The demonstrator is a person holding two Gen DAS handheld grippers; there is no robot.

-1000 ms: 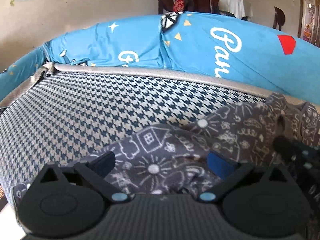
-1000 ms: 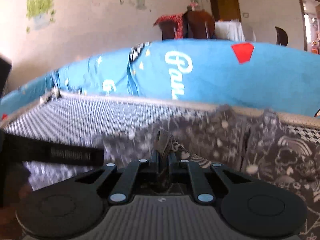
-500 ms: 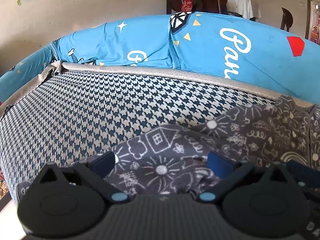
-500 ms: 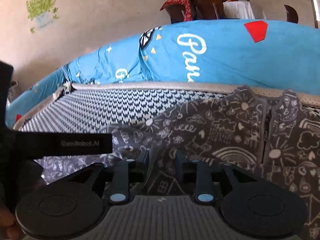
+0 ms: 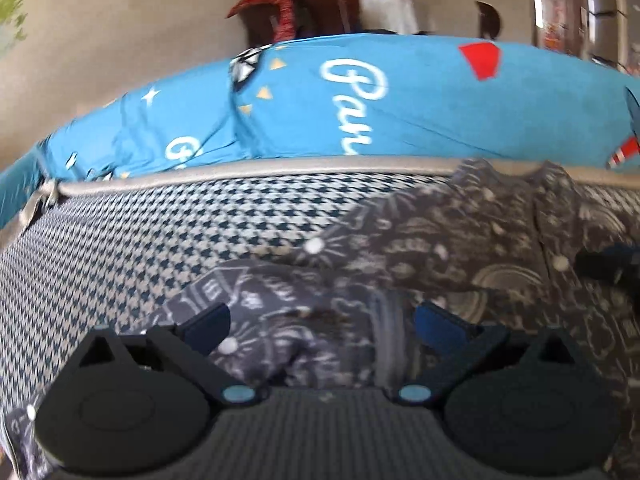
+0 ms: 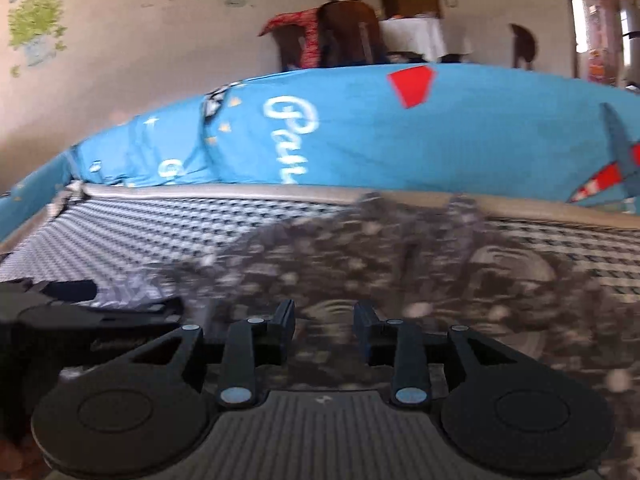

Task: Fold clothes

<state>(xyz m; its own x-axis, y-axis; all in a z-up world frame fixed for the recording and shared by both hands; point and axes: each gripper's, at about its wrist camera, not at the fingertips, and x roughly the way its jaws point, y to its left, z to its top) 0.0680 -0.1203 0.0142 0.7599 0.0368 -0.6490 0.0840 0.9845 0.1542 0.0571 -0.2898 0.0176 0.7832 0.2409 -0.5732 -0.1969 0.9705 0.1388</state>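
Garment [image 5: 460,248] of dark grey doodle-print cloth lies on your houndstooth mattress [image 5: 160,232], before the blue bedding [image 5: 400,112]. Your left tool [image 5: 320,320] stands wide over a bunched fold, gripping nothing. From the right wrist, your right tool [image 6: 324,328] has just been opening, narrowly parted, pads clear of the blurred cloth.

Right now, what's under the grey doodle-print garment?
The grey doodle-print garment lies on the houndstooth cushion, which shows bare to its left and continues beneath it. Whatever else sits under the folds is covered; cannot tell.
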